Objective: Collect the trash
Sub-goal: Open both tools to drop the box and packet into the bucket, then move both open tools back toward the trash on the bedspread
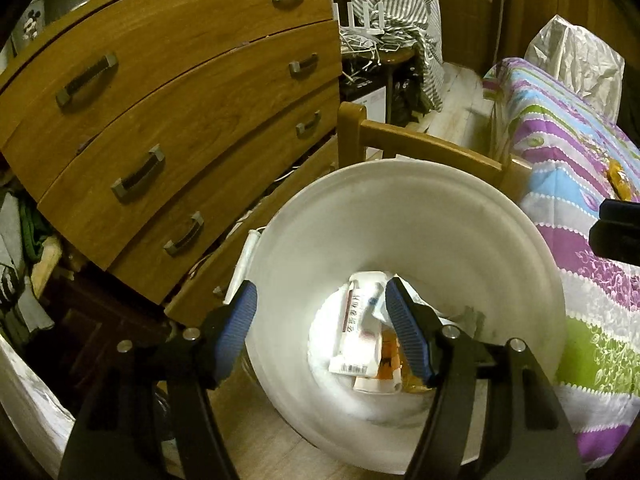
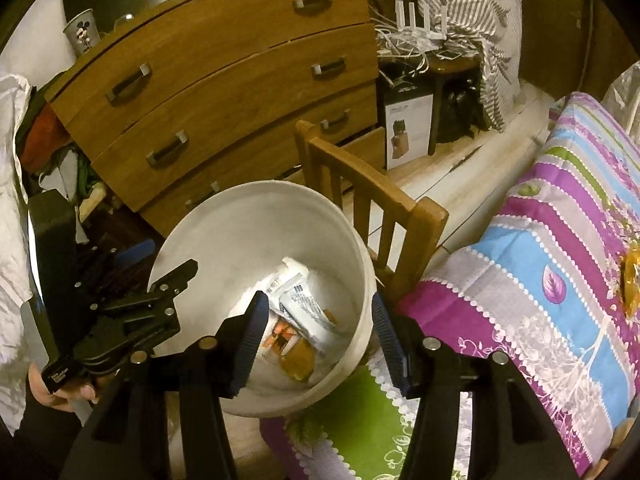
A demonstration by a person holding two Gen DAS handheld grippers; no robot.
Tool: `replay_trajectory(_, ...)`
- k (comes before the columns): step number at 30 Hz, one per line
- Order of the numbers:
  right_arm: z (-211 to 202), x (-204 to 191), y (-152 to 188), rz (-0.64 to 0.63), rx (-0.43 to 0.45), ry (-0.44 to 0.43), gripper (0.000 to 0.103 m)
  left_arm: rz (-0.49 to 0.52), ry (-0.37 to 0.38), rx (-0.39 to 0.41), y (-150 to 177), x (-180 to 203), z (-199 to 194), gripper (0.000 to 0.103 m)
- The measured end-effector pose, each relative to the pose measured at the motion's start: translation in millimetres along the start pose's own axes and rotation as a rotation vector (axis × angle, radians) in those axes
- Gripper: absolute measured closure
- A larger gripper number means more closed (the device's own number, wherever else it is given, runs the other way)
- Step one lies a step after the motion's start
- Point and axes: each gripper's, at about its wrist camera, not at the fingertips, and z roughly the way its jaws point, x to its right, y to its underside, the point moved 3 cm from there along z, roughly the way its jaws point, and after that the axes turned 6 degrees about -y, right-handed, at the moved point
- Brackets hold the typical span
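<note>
The left gripper (image 1: pixel 322 320) is held over a white bin (image 1: pixel 400 208), pointed down into it, with its jaws spread and nothing between the blue pads (image 1: pixel 404 328). The trash (image 1: pixel 360 340) is seen below the gap, at the bottom of the bin: a white printed packet, a second white packet and orange and brown wrappers beside it. No pad is touching any of it.

The right gripper (image 2: pixel 316 338) is held at the near right rim of the bin (image 2: pixel 240 216), also pointed down, its jaws parted and empty. The trash (image 2: pixel 298 316) lies beyond and between its pads (image 2: pixel 256 336), well below them. In this view the left gripper (image 2: pixel 160 276) is seen at the left rim, gripped by a hand (image 2: pixel 60 392) at the lower left.

A wooden chair (image 2: pixel 360 200) stands just behind the bin, with a chest of drawers (image 1: pixel 180 100) to the far left. A striped quilt (image 2: pixel 540 260) lies to the right, and an orange wrapper (image 2: pixel 632 284) rests on it, well apart from both grippers.
</note>
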Motion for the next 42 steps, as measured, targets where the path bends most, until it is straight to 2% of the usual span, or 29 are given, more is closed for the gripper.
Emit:
replay_trajectory(4, -18, 11, 10, 0.019, 0.096, 0.046, 0.047, -0.003, 0.006, 0.025, 1, 6, -9, 0.039)
replay_trajectory(6, -33, 14, 18, 0.004, 0.172, 0.105, 0.047, -0.009, 0.008, 0.051, 2, 10, -17, 0.038)
replay_trajectory(7, -44, 15, 25, -0.012, 0.229, 0.15, 0.047, -0.018, 0.003, 0.07, 2, 13, -23, 0.035)
replay_trajectory(9, -56, 20, 35, -0.013, 0.289, 0.182, 0.047, -0.039, -0.002, 0.1, 3, 18, -34, 0.029)
replay_trajectory(15, -114, 49, 87, -0.003, 0.534, 0.337, 0.041, -0.077, 0.036, 0.203, 8, 50, -76, 0.018)
replay_trajectory(20, -149, 75, 136, 0.006, 0.624, 0.452, 0.041, -0.033, 0.062, 0.274, 17, 90, -105, 0.016)
replay_trajectory(26, -185, 116, 209, 0.062, 0.645, 0.539, 0.037, 0.062, 0.106, 0.31, 37, 146, -125, 0.011)
replay_trajectory(34, -214, 175, 301, 0.211, 0.607, 0.588, 0.034, 0.201, 0.167, 0.196, 77, 226, -111, 0.01)
replay_trajectory(42, -249, 231, 399, 0.443, 0.577, 0.609, 0.03, 0.287, 0.256, 0.161, 123, 285, -118, 0.01)
